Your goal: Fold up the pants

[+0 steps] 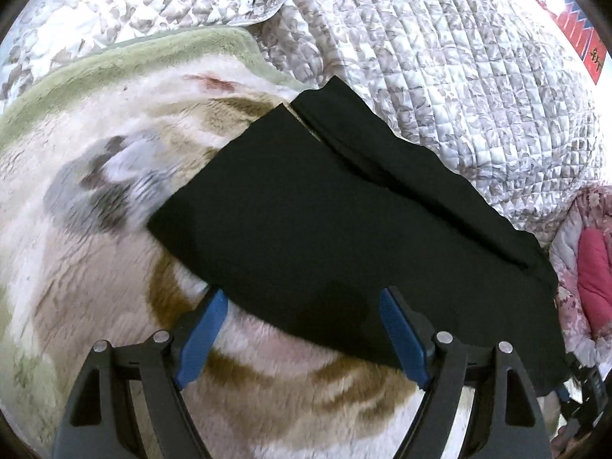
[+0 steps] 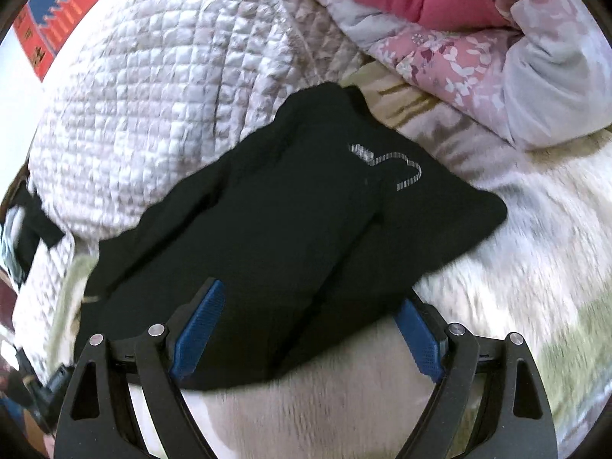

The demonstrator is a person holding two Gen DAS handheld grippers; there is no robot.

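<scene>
Black pants (image 1: 306, 206), blue-padded gripper (image 1: 302, 329), floral quilt (image 1: 440, 57).

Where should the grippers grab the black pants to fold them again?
Probably the near folded edge of the black fabric pants. Both open grippers, left gripper and right gripper, already straddle it, and it lies flat on the fluffy blanket, so come in low from the near side.

left hand-held gripper (image 1: 302, 298): fingers spread wide | right hand-held gripper (image 2: 310, 298): fingers spread wide
</scene>
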